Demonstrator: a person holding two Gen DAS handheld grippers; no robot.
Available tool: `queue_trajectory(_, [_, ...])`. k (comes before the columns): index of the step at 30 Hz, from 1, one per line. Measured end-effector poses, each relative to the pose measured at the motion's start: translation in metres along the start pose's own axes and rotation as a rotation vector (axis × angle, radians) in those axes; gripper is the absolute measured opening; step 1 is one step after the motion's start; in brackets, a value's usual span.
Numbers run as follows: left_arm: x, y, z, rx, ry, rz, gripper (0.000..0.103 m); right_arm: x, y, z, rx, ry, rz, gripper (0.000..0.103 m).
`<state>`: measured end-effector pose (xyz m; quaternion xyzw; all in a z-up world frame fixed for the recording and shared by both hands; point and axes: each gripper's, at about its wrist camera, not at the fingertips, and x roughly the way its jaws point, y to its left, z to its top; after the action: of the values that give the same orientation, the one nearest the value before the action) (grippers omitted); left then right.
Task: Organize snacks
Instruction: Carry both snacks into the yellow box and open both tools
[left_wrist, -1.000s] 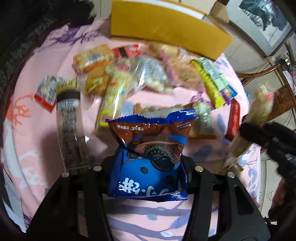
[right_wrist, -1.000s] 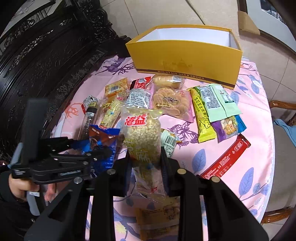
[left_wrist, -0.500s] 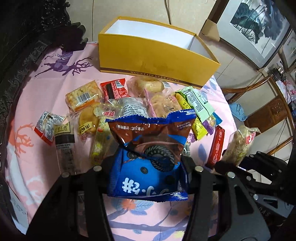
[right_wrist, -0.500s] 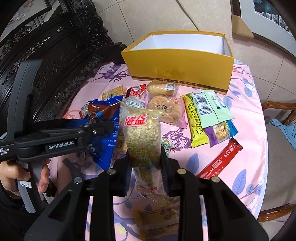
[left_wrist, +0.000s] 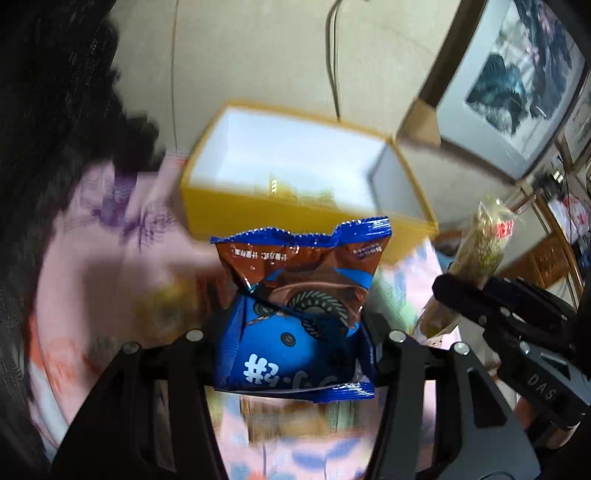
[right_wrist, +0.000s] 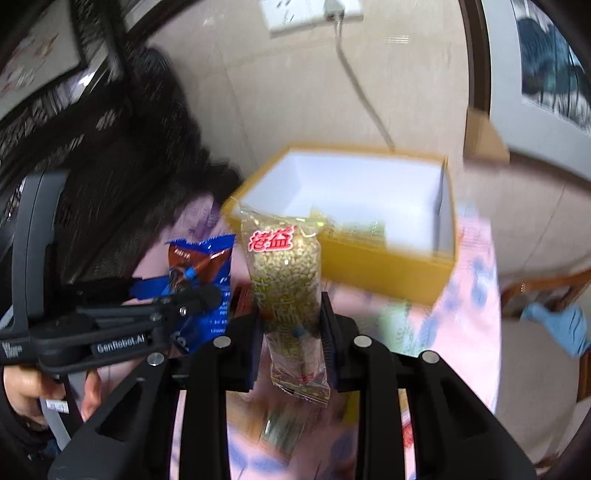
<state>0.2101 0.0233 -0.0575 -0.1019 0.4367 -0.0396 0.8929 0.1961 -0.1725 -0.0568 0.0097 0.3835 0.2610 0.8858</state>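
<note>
Snacks first: your left gripper (left_wrist: 295, 332) is clamped on a blue and brown biscuit packet (left_wrist: 301, 291), pads pressing its lower sides, torn-looking top edge standing upright. That packet hangs above the pink flowered tablecloth (left_wrist: 92, 273), just short of the yellow box (left_wrist: 258, 218). Box is open, white inside; I cannot tell whether anything lies in it. Loose snacks on the cloth below are blurred past naming.

Moving right: your right gripper (right_wrist: 291, 325) is pinched narrow on a long clear bag of puffed grain (right_wrist: 282, 269) with a red label, gripped near its lower third, bag upright. From the left wrist camera the same bag (left_wrist: 480, 243) shows at the right, off the right end of the box. From the right wrist camera your left hand (right_wrist: 26, 387) wraps the left gripper's handle at the far left.

A grey cable (right_wrist: 362, 92) runs down the wall behind the box. Framed picture (left_wrist: 517, 74) at the far right.
</note>
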Motion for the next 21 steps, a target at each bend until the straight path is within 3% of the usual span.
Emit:
queue_trajectory(3, [0.009, -0.008, 0.041, 0.023, -0.032, 0.011, 0.053, 0.015, -0.012, 0.048, 0.014, -0.032, -0.015, 0.029])
queue_trajectory(12, [0.039, -0.017, 0.134, 0.051, -0.084, 0.056, 0.055, 0.041, -0.036, 0.117, 0.005, -0.103, -0.093, 0.029])
queue_trajectory(13, [0.042, -0.016, 0.142, 0.046, -0.090, 0.062, 0.061, 0.047, -0.040, 0.126, 0.003, -0.103, -0.109, 0.033])
queue_trajectory(14, [0.049, -0.016, 0.153, 0.050, -0.088, 0.090, 0.084, 0.053, -0.044, 0.132, 0.007, -0.087, -0.124, 0.052])
queue_trajectory(16, [0.051, -0.014, 0.164, 0.056, -0.095, 0.156, 0.097, 0.062, -0.056, 0.141, 0.033, -0.052, -0.185, 0.060])
queue_trajectory(19, [0.047, -0.007, 0.163, 0.067, -0.109, 0.154, 0.099, 0.059, -0.069, 0.138, 0.063, -0.053, -0.171, 0.061])
queue_trajectory(21, [0.043, 0.002, 0.153, 0.048, -0.078, 0.147, 0.099, 0.055, -0.072, 0.130, 0.065, -0.038, -0.176, 0.061])
